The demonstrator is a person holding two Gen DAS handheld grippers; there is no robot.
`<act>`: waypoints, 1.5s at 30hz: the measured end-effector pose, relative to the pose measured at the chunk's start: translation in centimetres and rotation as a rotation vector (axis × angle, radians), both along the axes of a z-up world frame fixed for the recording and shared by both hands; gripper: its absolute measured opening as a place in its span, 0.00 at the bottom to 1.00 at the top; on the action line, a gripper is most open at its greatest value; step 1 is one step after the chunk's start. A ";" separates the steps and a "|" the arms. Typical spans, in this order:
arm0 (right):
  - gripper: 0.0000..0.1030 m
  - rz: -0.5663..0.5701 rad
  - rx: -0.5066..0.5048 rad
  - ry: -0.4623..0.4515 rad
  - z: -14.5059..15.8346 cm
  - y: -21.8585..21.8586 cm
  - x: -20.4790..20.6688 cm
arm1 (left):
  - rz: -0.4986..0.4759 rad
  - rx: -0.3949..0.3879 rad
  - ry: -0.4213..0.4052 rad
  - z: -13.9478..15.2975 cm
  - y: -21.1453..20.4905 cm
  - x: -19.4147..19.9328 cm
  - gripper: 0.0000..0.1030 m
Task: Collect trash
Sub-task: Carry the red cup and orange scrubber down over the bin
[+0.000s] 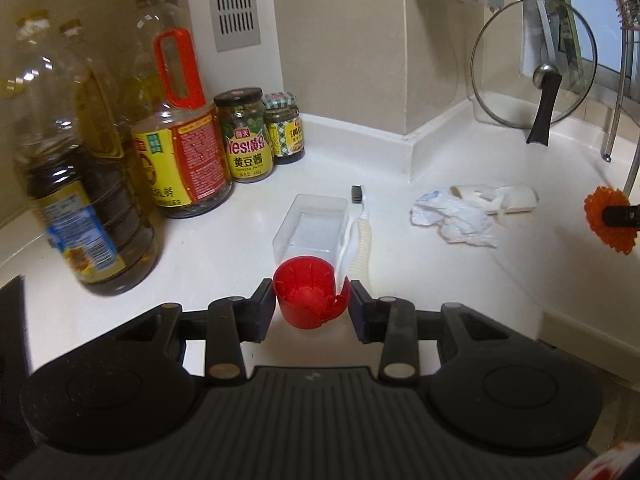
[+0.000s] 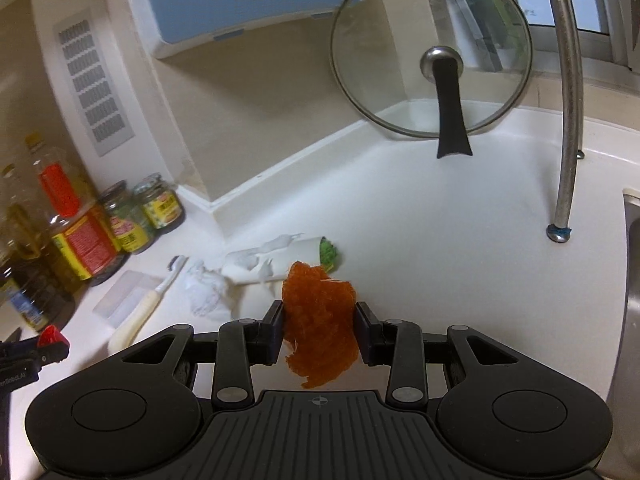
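My left gripper (image 1: 312, 306) is shut on a broken red plastic cap (image 1: 308, 292), held above the white counter (image 1: 224, 248). My right gripper (image 2: 319, 330) is shut on an orange mesh wad (image 2: 320, 320); that wad also shows at the right edge of the left wrist view (image 1: 608, 220). On the counter lie a crumpled white tissue (image 1: 456, 218), a torn cardboard tube (image 1: 496, 198), a clear plastic box (image 1: 310, 226) and a used toothbrush (image 1: 358, 236). In the right wrist view the tube (image 2: 280, 258) has something green at its end, beside the tissue (image 2: 204, 290).
Oil bottles (image 1: 76, 184) and two sauce jars (image 1: 244, 136) stand at the left against the wall. A glass pot lid (image 1: 534, 64) leans in the far corner. A metal rack leg (image 2: 568, 120) stands right, and a sink edge (image 2: 632, 280) lies at the far right.
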State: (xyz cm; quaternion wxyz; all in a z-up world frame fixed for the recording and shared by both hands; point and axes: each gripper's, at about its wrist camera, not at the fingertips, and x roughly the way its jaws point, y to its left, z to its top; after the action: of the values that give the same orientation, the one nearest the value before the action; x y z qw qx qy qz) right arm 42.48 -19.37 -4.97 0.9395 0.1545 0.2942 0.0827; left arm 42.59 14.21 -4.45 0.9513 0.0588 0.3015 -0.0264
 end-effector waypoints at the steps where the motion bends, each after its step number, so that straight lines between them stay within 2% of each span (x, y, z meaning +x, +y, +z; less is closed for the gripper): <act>1: 0.36 0.013 0.002 -0.004 0.1 -0.3 -0.4 | 0.009 0.000 -0.004 0.2 -0.4 -0.7 0.35; 8: 0.36 0.110 0.039 -0.021 0.9 -2.2 -4.0 | 0.055 -0.024 -0.025 1.5 -3.6 -6.6 0.35; 15: 0.36 0.262 0.084 -0.021 1.2 -2.6 -9.1 | 0.088 -0.062 -0.029 1.9 -7.6 -13.2 0.35; 26: 0.36 0.511 0.094 0.060 -1.5 -0.6 -16.1 | 0.155 -0.107 0.050 -0.2 -11.5 -21.2 0.35; 35: 0.36 0.595 0.046 0.177 -5.8 0.8 -18.3 | 0.184 -0.149 0.161 -4.0 -11.9 -23.3 0.35; 45: 0.36 0.614 -0.038 0.327 -12.4 3.2 -17.7 | 0.173 -0.187 0.303 -9.8 -11.1 -22.8 0.35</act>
State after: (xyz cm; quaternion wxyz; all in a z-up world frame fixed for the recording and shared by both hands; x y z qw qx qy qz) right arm 24.83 -16.19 -17.41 0.8139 0.0524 0.4752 0.3301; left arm 19.83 3.15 -14.27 0.8951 -0.0605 0.4413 0.0191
